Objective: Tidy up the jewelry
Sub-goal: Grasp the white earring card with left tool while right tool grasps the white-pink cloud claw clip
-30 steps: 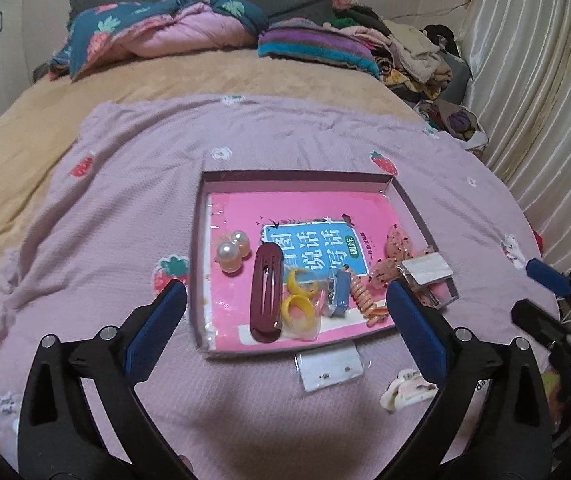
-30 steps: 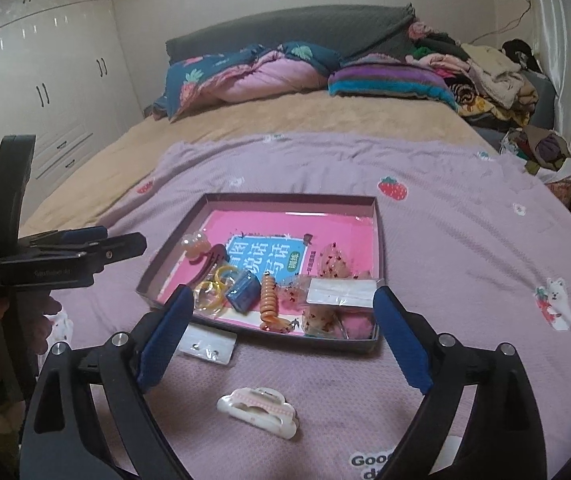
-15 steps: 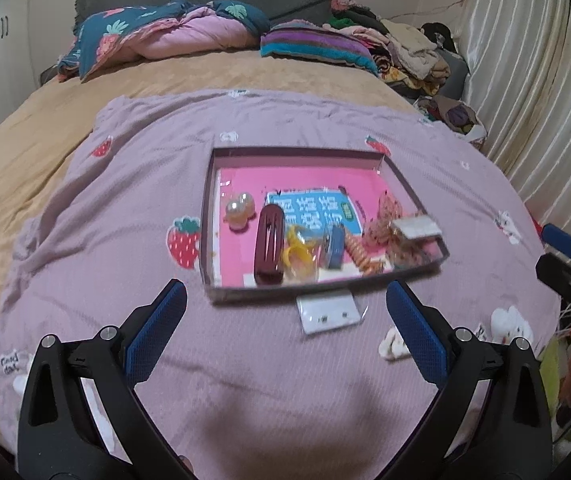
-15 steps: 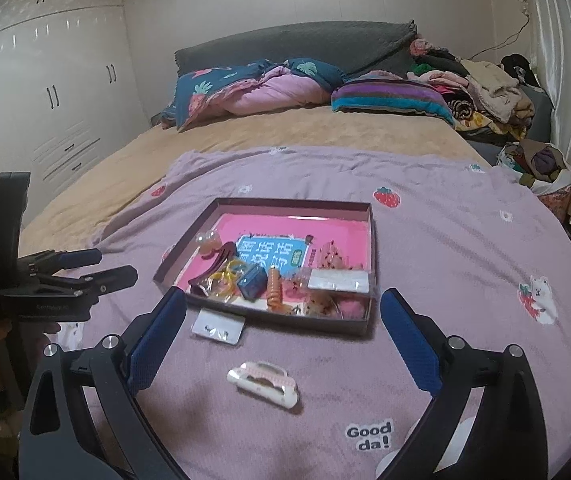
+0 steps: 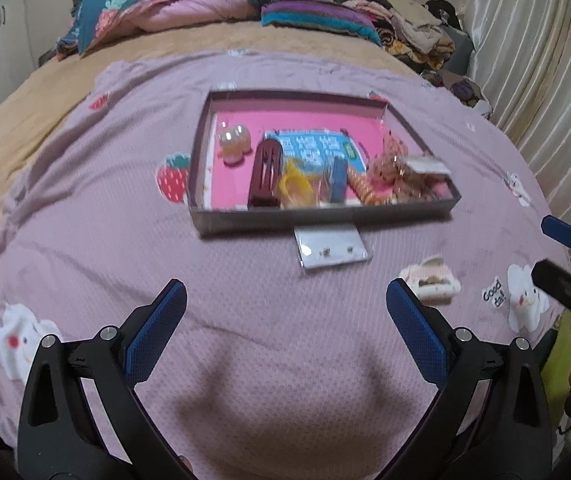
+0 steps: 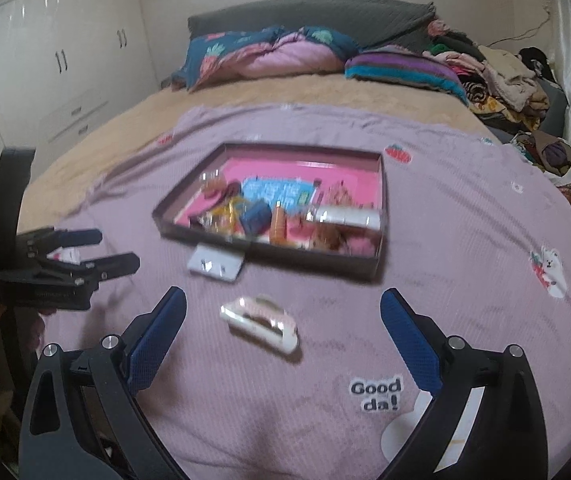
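A lilac blanket (image 5: 85,208) is being spread over the bed, and a shallow tray (image 5: 325,216) is being kept near its middle. The small pieces crowded along the tray's near edge are being blurred beyond telling apart. Just in front of the tray an earring card (image 5: 331,247) is lying; nearer, to the right, a pale hair claw (image 6: 260,323). The left gripper (image 5: 285,322) and right gripper (image 6: 283,326) are both being held wide apart, empty, touching nothing.

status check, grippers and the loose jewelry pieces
Both grippers, left and right, open, empty. Earring card and hair claw outside tray, on blanket. Path clear.
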Tool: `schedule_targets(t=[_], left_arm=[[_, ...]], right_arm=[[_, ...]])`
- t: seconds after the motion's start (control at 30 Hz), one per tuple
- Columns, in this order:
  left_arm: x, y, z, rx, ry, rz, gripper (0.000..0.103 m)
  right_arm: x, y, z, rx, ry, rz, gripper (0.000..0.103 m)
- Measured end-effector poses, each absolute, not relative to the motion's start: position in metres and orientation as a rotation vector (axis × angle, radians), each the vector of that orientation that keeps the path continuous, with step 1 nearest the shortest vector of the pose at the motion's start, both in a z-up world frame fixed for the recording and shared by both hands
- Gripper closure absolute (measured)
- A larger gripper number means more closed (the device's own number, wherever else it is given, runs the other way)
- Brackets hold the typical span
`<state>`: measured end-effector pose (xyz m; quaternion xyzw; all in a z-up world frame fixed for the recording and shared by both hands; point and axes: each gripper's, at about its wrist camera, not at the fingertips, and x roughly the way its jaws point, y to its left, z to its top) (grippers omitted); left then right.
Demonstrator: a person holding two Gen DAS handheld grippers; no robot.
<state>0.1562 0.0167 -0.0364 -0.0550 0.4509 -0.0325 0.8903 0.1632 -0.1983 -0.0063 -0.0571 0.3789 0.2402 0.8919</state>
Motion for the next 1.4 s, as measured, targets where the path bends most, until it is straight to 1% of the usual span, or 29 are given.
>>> schedule_targets(t=[0.4,0.77,0.83,0.87,0.9,1.07,1.2,1.23,1.27,1.33,1.4], left_arm=[[0.176,0.015,-0.073,-0.151,1.027,-0.083,0.01],[0.211,0.004,-0.083,-0.175,1.086,-0.114,0.01],[0.217,0.0,-0.087,-0.187,1.096,-0.119,0.01],[0.22,-0.002,-0.089,-0.193,1.1,-0.122,0.01],[0.222,-0.003,-0.09,-0.198,1.105,-0.123,0.01],[0.229,-0.016,-0.098,-0.181,1.113,-0.115,0.01],[0.234,-0.026,-0.101,-0.156,1.107,-0.106,0.01],[0.235,-0.027,-0.101,-0.146,1.105,-0.099,0.017],[0.236,-0.028,-0.102,-0.137,1.104,-0.093,0.02],[0.236,-0.031,-0.104,-0.106,1.101,-0.081,0.033],[0.235,-0.032,-0.104,-0.099,1.103,-0.091,0.039]], right_arm=[[0.179,-0.184,-0.066,-0.179,0.909,0.537,0.006],[0.208,-0.158,-0.099,-0.244,0.931,0.603,0.008],[0.21,-0.156,-0.1,-0.247,0.932,0.616,0.015],[0.21,-0.154,-0.102,-0.251,0.934,0.625,0.025],[0.211,-0.152,-0.104,-0.254,0.943,0.641,0.04],[0.205,-0.161,-0.103,-0.239,0.965,0.662,0.04],[0.2,-0.187,-0.099,-0.193,0.975,0.617,0.04],[0.199,-0.194,-0.096,-0.18,0.97,0.607,0.04],[0.198,-0.197,-0.095,-0.171,0.967,0.601,0.04],[0.194,-0.209,-0.089,-0.14,0.957,0.584,0.04],[0.19,-0.215,-0.085,-0.129,0.948,0.577,0.04]])
